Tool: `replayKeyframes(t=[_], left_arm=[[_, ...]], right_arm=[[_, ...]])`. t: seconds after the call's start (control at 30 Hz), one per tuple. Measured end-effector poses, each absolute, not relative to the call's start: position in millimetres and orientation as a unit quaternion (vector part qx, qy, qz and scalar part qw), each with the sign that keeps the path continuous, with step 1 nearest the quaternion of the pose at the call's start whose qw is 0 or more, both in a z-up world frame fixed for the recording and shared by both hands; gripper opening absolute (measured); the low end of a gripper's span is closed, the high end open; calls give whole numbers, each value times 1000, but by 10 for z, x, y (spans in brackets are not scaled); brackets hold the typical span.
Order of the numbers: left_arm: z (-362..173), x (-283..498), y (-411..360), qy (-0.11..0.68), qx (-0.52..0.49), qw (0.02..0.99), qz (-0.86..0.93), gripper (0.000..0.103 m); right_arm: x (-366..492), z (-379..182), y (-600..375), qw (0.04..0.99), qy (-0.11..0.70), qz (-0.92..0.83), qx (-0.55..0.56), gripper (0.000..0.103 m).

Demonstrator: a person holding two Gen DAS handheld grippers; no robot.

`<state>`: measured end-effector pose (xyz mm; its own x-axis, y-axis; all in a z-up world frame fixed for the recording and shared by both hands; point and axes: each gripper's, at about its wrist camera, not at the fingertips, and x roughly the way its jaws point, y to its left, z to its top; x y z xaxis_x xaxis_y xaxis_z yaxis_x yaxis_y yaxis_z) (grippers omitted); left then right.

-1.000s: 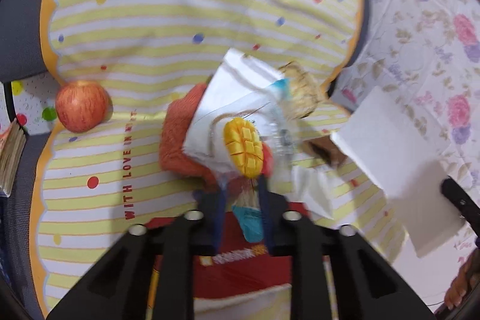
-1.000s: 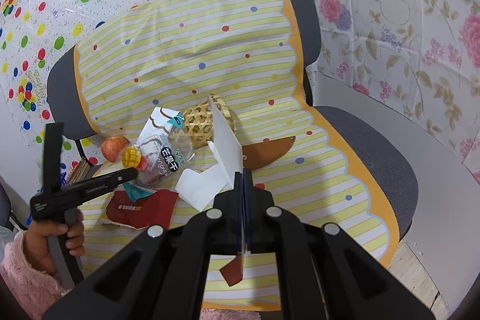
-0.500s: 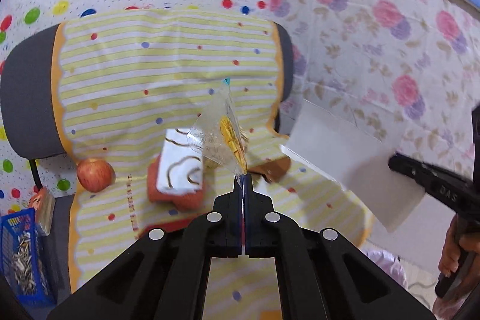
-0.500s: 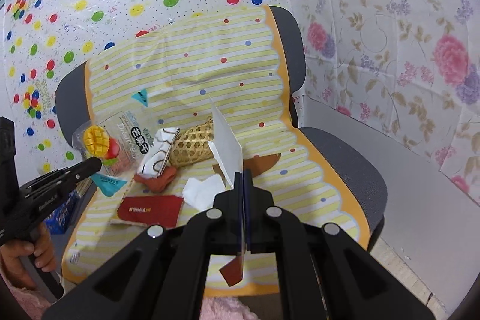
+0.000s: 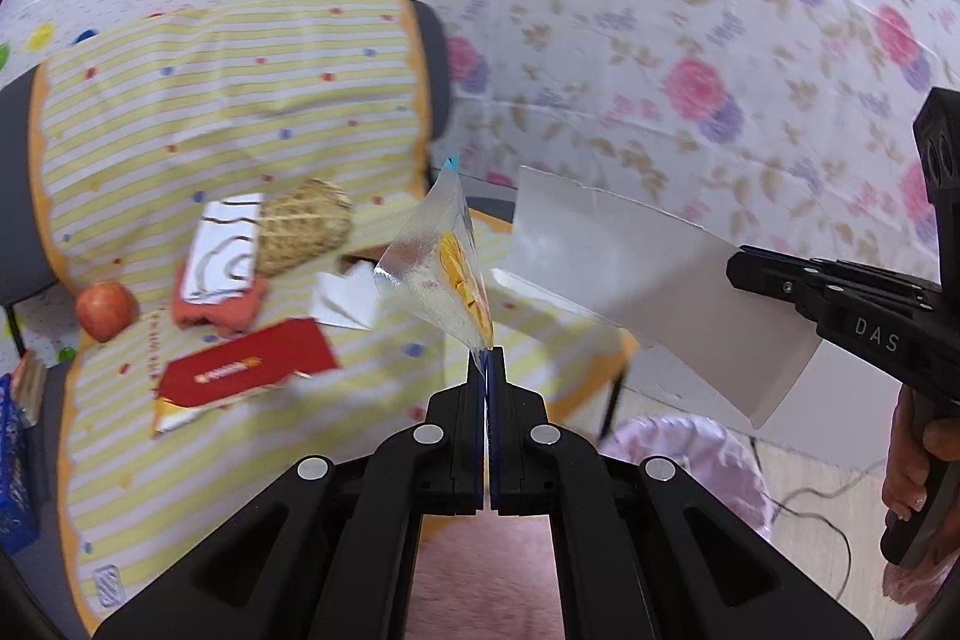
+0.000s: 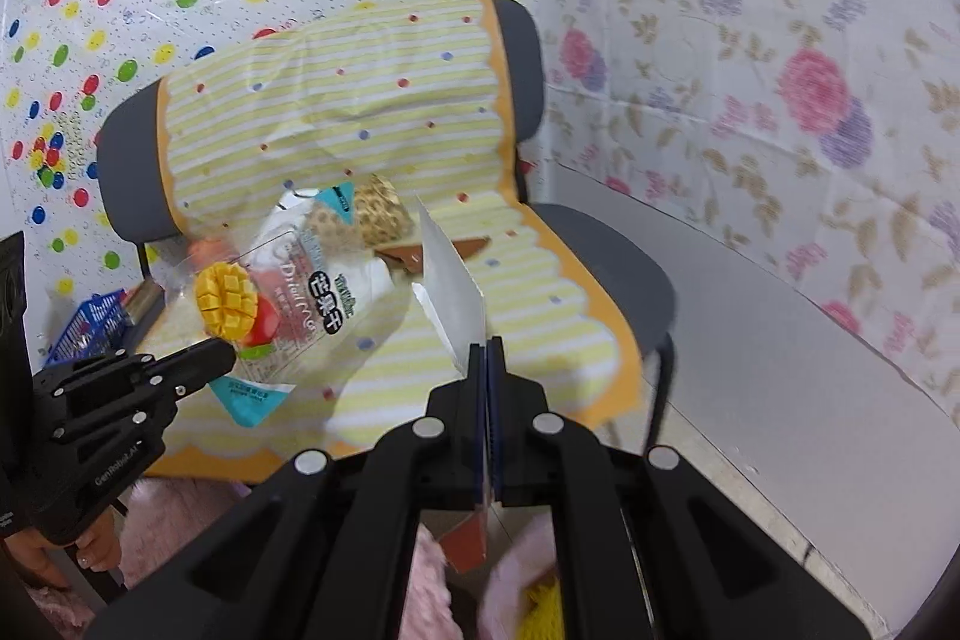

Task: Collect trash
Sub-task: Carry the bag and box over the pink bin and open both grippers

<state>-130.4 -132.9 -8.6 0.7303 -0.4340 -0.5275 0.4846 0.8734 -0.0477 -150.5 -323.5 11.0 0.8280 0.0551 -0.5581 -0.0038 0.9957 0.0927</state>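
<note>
The chair (image 5: 228, 112), draped in a yellow striped cover, is the work surface. Several items lie on its seat: a red packet (image 5: 246, 370), a woven basket (image 5: 306, 226), a crumpled white paper (image 5: 342, 301) and an apple (image 5: 105, 310).

Current step, as judged: transport. Both pieces of trash are lifted clear of the seat. A pink-lined bin (image 5: 690, 460) shows below the chair's front edge (its opening is only partly in view).

The right gripper (image 6: 485, 343) is clamped on the white card (image 6: 450, 292). In the left wrist view the card's long axis runs diagonally, from upper left down toward the gripper at lower right.

The left gripper (image 5: 486, 355) is closed on the lower corner of the clear mango snack bag (image 5: 441, 268). The bag stands up from the jaws, long axis roughly vertical and leaning left, its blue tip pointing up.

Next move, as judged: carry each piece over the bin opening, then open the jaws. The limp bag may cling to the pads.
</note>
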Motion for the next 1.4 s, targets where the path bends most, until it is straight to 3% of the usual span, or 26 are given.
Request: replayKeyframes(t=[0.57,0.93,1.03,1.1,1.13,1.17,1.2,1.23,1.4], left_arm=[[-411,-1858,-2226,270,103,889,-357,1],[-602,-1803,-2644,296,114,867,-385,2],[-678,-1748,-2734,308,122,861,-386,6],[-753,-1709,-2774,320,127,859,-378,26],[-774,-1697,-2774,325,126,859,-375,44],[-795,-1681,-2750,328,121,860,-371,51],[-807,-1668,-2715,331,118,862,-366,51],[-807,-1655,-2689,333,116,863,-362,52],[-718,-1588,-2383,330,98,883,-319,58]], right_arm=[[-2487,-205,-3883,936,330,-101,71,2],[-2528,-489,-4112,919,360,-139,80,2],[-2457,-612,-4148,915,366,-143,93,2],[-2413,-681,-4163,914,369,-139,100,3],[-2385,-730,-4175,911,373,-136,107,5],[-2373,-751,-4180,910,375,-135,110,15],[-2366,-764,-4181,910,376,-132,112,31],[-2374,-765,-4179,911,375,-133,111,35],[-2403,-623,-4222,917,357,-140,111,36]])
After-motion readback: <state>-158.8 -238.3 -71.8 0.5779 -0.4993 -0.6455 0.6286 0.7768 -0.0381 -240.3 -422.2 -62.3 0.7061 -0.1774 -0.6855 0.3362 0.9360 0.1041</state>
